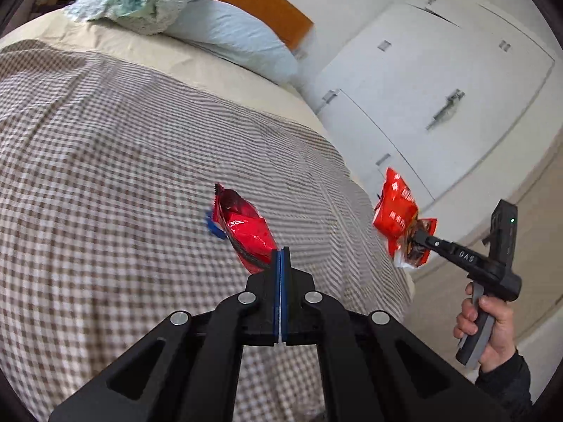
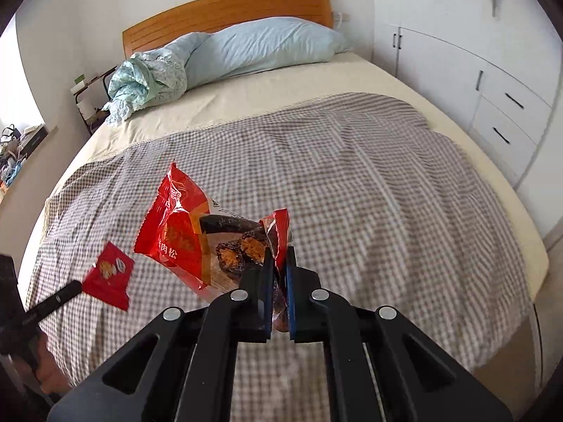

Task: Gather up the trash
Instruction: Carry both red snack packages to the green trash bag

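Left wrist view, left gripper (image 1: 281,256) fingers clamped on a red wrapper (image 1: 246,228) above the checked bed (image 1: 105,176), right gripper (image 2: 280,260) fingers pinching an orange-red snack bag (image 2: 183,232), lifted beyond the bed's right edge, pillow (image 2: 267,42) at the headboard end.

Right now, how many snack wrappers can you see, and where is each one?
2. A small red wrapper hangs in the left gripper jaws. A larger orange-red wrapper hangs in the right gripper jaws, above the checked blanket. More could lie outside these views.
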Tool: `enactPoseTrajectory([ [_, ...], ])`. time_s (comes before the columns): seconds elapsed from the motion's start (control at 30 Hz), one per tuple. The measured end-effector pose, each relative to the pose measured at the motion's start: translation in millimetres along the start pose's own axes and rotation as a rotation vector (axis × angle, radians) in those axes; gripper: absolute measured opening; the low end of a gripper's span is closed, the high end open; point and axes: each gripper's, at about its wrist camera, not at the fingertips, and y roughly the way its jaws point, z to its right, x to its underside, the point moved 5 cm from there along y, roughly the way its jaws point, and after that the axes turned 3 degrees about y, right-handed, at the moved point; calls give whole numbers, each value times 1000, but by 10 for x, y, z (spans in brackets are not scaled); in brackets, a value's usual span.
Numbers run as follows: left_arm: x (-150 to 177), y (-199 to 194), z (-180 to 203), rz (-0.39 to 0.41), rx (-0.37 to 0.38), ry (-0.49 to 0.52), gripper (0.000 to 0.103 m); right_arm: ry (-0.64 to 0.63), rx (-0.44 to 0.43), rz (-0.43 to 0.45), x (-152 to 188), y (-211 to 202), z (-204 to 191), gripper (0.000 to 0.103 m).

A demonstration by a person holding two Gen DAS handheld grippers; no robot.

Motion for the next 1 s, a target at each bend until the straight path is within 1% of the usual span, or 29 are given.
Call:
enactPoseTrajectory([
  [0.03, 101, -19, 178, -24, 48, 13, 0, 23, 13, -1, 186, -143, 191, 6],
  [0.07, 219, -31, 371, -53, 103, 23, 0, 48, 29, -16, 441, -288, 428, 6],
  [0.1, 349, -36, 554, -87, 138, 31, 0, 69, 61, -28, 716, -425, 664, 6],
  [0.13, 476, -42, 713, -115, 153, 50, 0, 93, 84, -35, 944, -522, 836, 6],
  [0.17, 608, -49, 886, -140, 161, 77, 0, 130, 101, -57, 1287, -644, 1087, 6],
  [0.2, 726, -50, 1040, -160, 174, 103, 0, 159, 116, -71, 1532, -741, 1257, 6],
  [0.23, 855, -42, 1191, -184, 189, 128, 0, 197, 139, -85, 1855, -829, 1461, 6],
  [0.3, 1109, 19, 1484, -237, 198, 177, 0, 251, 179, -122, 2376, -950, 1747, 6],
  [0.37, 1343, 110, 1720, -284, 193, 226, 0, 322, 215, -163, 2924, -984, 2002, 6],
  [0.43, 1559, 223, 1932, -333, 198, 274, 0, 380, 290, -206, 3482, -1008, 2244, 6],
  [0.47, 1681, 276, 2025, -357, 198, 298, 0, 408, 314, -231, 3720, -992, 2334, 6],
  [0.5, 1800, 341, 2125, -383, 200, 322, 0, 425, 352, -247, 3899, -988, 2401, 6],
  [0.57, 2030, 468, 2276, -433, 194, 353, 0, 429, 456, -284, 4259, -978, 2518, 7],
  [0.6, 2130, 530, 2331, -458, 196, 363, 0, 420, 495, -298, 4393, -955, 2545, 7],
  [0.67, 2319, 661, 2437, -503, 198, 381, 0, 355, 587, -326, 4611, -905, 2567, 7],
  [0.77, 2596, 833, 2541, -557, 182, 423, 0, 192, 720, -365, 4823, -759, 2507, 7],
  [0.83, 2781, 921, 2583, -598, 183, 437, 0, 67, 815, -351, 4922, -684, 2464, 7],
  [0.9, 2927, 1013, 2597, -628, 173, 450, 0, -29, 865, -341, 5034, -572, 2431, 7],
  [1.0, 3049, 1133, 2594, -666, 152, 461, 0, -162, 926, -340, 5149, -358, 2354, 7],
])
